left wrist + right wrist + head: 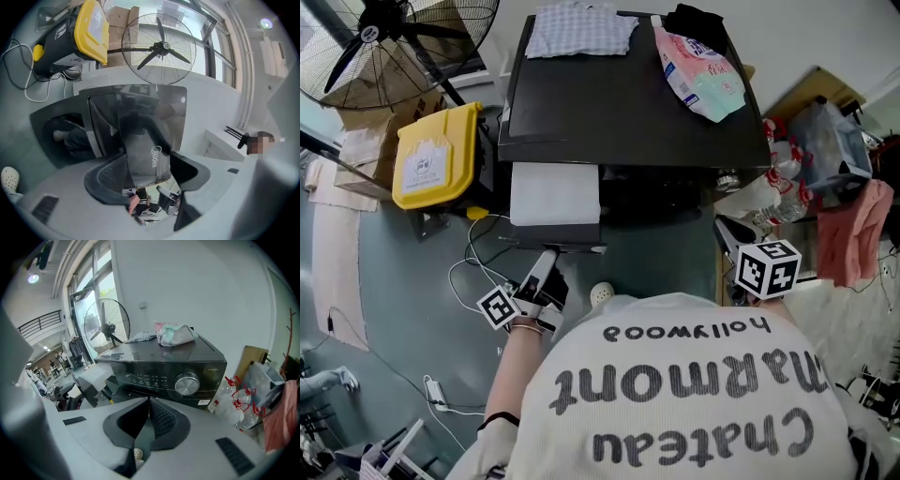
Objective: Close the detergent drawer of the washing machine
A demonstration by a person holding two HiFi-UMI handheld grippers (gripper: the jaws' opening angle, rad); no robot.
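Detergent drawer (555,195) stands pulled out from the front of the washing machine (628,112), on its left side. We note the left tool (547,264) rolled on its side at the drawer's dark front panel, its jaws set wide and clamped across that panel. The right tool (149,405) is held off to the right, jaws together with nothing between them.
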